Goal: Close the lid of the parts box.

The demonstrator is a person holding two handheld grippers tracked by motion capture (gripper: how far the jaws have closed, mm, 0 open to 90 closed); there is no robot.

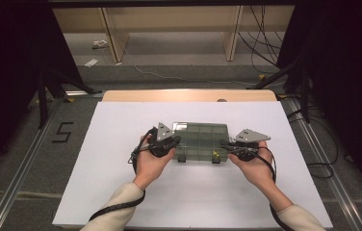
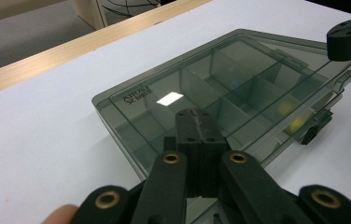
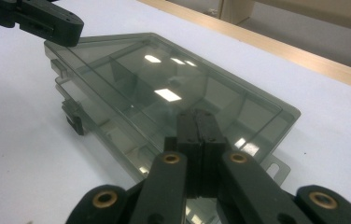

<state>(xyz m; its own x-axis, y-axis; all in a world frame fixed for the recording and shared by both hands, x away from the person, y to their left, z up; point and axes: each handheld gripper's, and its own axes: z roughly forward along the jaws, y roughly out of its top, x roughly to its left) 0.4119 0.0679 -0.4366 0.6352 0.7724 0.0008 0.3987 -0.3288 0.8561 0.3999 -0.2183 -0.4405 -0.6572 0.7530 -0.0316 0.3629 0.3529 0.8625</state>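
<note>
One smoky divided box (image 1: 200, 140) lies mid-desk (image 1: 121, 192) between two claws. The left claw (image 1: 173, 141), jaws pressed together, sits at its left end; the right claw (image 1: 225, 145), likewise empty, at its right end.

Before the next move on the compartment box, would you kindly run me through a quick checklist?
1. Box flat on the white sheet: ok.
2. Lid closed: ok, it lies flush in both gripper views.
3. Front latches fastened: cannot tell.
4. Left gripper shut, nothing between its jaws, tip over the lid at the box's left end: ok.
5. Right gripper shut, nothing held, tip over the right end: ok.
6. Yellow pieces inside, sitting in compartments: ok.
</note>
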